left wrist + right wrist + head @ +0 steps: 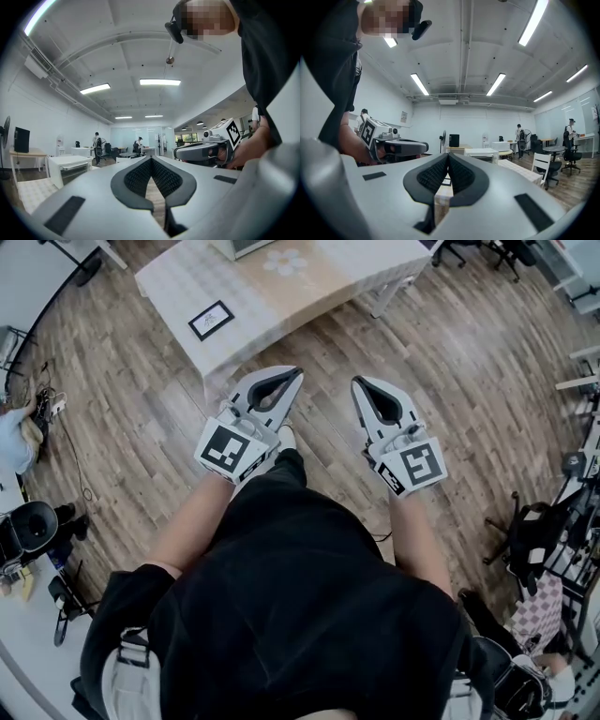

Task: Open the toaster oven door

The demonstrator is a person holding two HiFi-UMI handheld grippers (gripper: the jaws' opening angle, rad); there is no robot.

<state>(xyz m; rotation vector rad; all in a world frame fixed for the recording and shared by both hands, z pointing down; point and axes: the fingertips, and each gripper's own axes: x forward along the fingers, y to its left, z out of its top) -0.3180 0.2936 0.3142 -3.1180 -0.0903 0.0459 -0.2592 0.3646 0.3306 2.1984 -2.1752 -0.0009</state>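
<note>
**both grippers empty and short of the oven**

the toaster oven (pixel 66 161) stands on the far part of the cloth-covered bench (pixel 309 289), well apart from both grippers. in the head view only a corner of it shows at the top edge. the left gripper view shows it off to the left, with its front in view. a pale handle bar (pixel 74 167) runs along the top of the door, and the window lies below it. the door looks closed.

the left gripper (pixel 296 373) and the right gripper (pixel 357 382) are held level over the wooden floor, side by side, just short of the bench's near edge. the fingers of each are clenched tip to tip with nothing between them. a small framed card (pixel 210 320) lies on the cloth nearer the person.

the oven looks like a light sheet-metal box, so on a cloth it may well slide toward the person when the door is pulled. the door itself is probably stiff at first on a spring or catch, and most likely drops down from a bottom hinge. the handle bar is the place to take hold, near its middle so the door does not twist. the window is best left untouched. one gripper must spread its fingers before it can close around the bar. the other could press on the top of the case to steady it.
</note>
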